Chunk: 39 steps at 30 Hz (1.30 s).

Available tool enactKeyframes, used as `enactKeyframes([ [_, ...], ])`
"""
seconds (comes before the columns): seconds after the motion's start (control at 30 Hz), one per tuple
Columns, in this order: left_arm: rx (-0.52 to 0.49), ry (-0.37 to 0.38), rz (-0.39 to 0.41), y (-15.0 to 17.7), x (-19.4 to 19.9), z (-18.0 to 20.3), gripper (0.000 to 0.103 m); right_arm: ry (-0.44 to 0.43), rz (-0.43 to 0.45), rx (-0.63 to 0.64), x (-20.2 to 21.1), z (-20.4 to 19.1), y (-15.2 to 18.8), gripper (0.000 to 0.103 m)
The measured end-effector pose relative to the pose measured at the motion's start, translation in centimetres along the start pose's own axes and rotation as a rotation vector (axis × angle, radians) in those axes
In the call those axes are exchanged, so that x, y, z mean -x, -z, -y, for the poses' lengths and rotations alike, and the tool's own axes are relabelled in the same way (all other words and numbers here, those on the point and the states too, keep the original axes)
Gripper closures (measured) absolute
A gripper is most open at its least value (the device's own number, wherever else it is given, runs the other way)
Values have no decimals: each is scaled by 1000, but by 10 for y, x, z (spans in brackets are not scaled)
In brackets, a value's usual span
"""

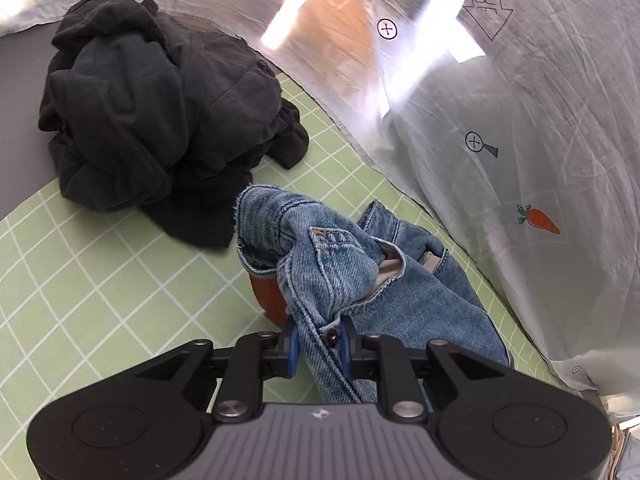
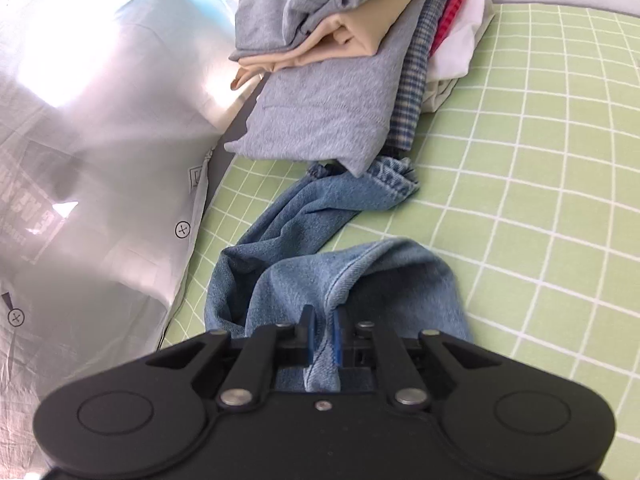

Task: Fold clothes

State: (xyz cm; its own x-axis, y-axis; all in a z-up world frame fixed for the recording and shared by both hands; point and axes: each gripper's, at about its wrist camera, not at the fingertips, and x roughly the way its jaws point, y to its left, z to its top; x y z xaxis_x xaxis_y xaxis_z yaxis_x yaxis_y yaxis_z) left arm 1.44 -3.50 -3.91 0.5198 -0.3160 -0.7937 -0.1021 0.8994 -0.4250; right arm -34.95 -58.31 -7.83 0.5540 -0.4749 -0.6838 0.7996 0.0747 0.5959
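We read the step as handling the jeans (image 1: 360,280): both claws are clamped on denim, the left claw (image 1: 319,346) pinching the waistband end by the button, the right claw (image 2: 323,338) pinching a seam along a leg. The jeans lie bunched on the green grid mat (image 1: 100,280) of the desk, 1 leg trailing under the folded stack (image 2: 340,80), the black heap (image 1: 160,120) beside them. Next calls for pulling the 2 grips apart to flatten the cloth; both claws sit low, pointing forward over the mat.
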Motion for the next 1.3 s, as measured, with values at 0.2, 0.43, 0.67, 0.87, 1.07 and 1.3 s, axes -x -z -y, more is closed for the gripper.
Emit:
enactKeyframes([
  [0.2, 76, -31, -17, 32, 41, -63, 82, -47, 48, 62, 54, 13, 6, 100],
  [0.43, 142, -43, 28, 37, 80, -110, 82, -146, 52, 104, 79, 0, 13, 100],
  [0.67, 192, -62, 119, 17, 113, -147, 82, -343, 65, 164, 120, -45, 19, 100],
  [0.87, 261, -210, 77, 9, 117, -200, 80, -346, -58, 283, 133, -57, 66, 100],
  [1.07, 185, -429, 103, 22, 127, -213, 71, -183, -217, 329, 114, -24, 124, 93],
  [1.3, -57, -367, 118, 31, 129, -166, 56, -112, -165, 245, 121, 3, 123, 71],
])
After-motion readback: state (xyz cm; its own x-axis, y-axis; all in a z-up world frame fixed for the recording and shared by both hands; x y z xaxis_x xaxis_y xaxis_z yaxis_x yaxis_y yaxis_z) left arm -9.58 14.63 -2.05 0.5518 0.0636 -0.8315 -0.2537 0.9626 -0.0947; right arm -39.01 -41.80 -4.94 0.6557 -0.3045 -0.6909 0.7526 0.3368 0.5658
